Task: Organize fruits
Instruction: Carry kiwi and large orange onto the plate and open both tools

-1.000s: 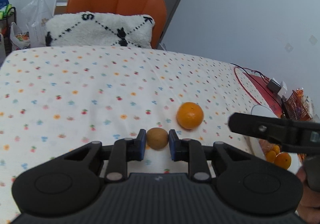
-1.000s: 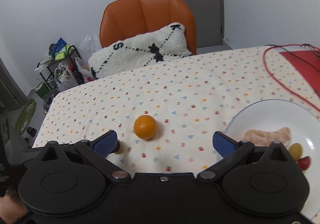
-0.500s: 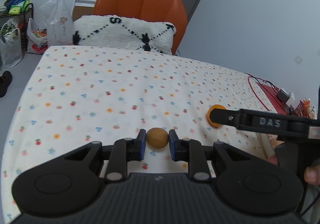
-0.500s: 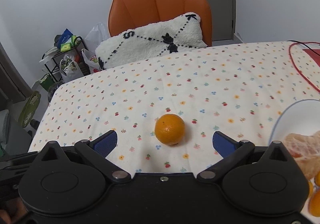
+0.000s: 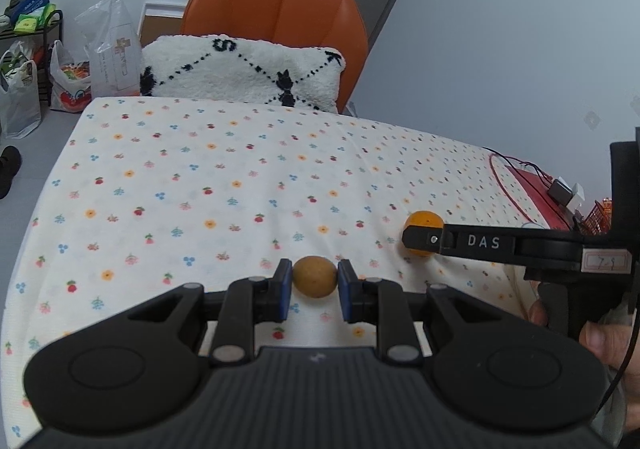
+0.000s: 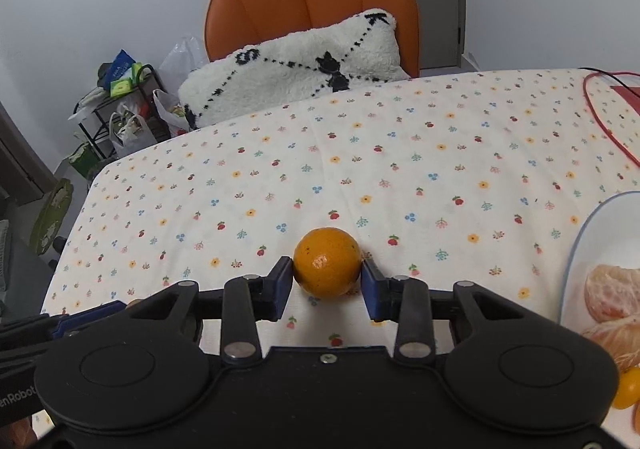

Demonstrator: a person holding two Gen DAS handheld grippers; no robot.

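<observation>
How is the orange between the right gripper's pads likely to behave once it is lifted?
The orange is round and glossy, so it could probably roll or slip if the right gripper loosens. Its blue pads touch only the two sides, leaving it possibly free to pivot. The rind looks firm, so it should likely take a moderate squeeze.

Open cloth ahead, crowded right

Beyond the orange (image 6: pixel 327 267), surface (image 6: pixel 280 169) lies bare up to the pillow (image 6: pixel 296 73); plate (image 6: pixel 580 249) blocks right.

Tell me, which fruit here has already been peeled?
The pale orange segments lying on the white plate at the right. The whole orange and the small brown fruit between gripper fingers keep their skins.
</observation>
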